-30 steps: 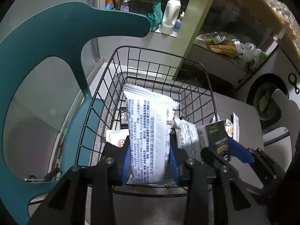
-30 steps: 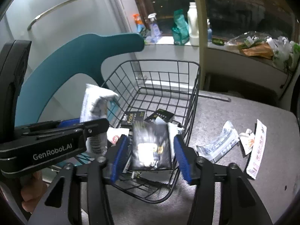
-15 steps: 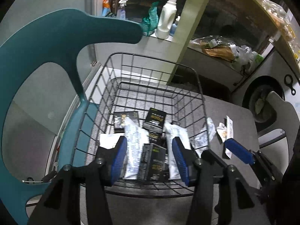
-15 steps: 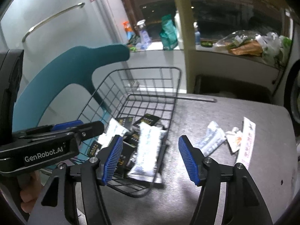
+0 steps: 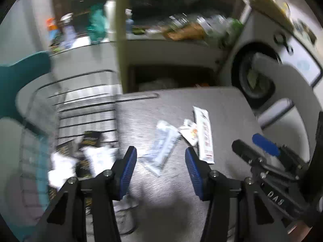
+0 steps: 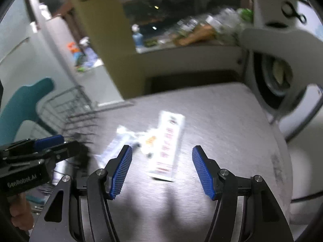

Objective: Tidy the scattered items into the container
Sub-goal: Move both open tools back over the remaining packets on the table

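Ahead of the empty, parted left claw (image 5: 160, 163) lies a clear plastic sachet (image 5: 161, 149) on the grey desk (image 5: 222, 104); the right claw (image 6: 161, 169), likewise parted and empty, faces a long white sachet (image 6: 168, 147), ready for pickup. The black wire basket (image 5: 84, 109) stands left.

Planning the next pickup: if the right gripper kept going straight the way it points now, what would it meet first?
Probably the long white sachet with red print lying flat on the grey table. It sits between the open right gripper fingers' line of travel; blur makes depth uncertain.
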Tool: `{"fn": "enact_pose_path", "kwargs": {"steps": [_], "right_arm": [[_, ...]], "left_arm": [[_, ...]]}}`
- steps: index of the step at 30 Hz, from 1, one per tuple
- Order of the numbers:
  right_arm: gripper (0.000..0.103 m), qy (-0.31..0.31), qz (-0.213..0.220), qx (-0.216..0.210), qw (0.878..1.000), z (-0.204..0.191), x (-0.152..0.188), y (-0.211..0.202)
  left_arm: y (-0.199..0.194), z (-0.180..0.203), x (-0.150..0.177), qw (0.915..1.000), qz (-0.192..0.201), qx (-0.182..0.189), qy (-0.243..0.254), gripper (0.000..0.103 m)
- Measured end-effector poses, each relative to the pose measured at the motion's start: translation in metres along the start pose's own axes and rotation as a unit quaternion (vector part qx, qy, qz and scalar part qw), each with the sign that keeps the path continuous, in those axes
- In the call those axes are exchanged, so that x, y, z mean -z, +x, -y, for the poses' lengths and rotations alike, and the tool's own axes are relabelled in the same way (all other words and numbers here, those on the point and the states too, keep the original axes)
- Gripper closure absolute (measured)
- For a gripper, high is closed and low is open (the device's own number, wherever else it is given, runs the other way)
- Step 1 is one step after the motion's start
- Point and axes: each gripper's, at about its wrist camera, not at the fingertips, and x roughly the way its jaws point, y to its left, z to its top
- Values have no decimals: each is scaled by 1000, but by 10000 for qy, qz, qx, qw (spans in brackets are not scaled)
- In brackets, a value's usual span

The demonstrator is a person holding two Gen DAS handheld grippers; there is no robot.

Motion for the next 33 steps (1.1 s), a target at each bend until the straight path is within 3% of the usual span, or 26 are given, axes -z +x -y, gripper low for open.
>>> {"fn": "enact_pose_path", "kwargs": {"steps": [4,10,19,33], "right_arm": [[41,181,-274,34,9995,23,9,27],[41,281,-511,-157,9982,28,13,62],[40,191,-711,-7,9973,12,9,104],[41,-296,-885,250,9953,0,8,128]], "left_arm": [[44,29,1,9984,-360,-120,417,48],[87,32,2,9968,-562,-326,456,48],[106,28,-1,9962,-392,-560,535,49],[110,28,-2,9917,-264,-1008,758,49]]}}
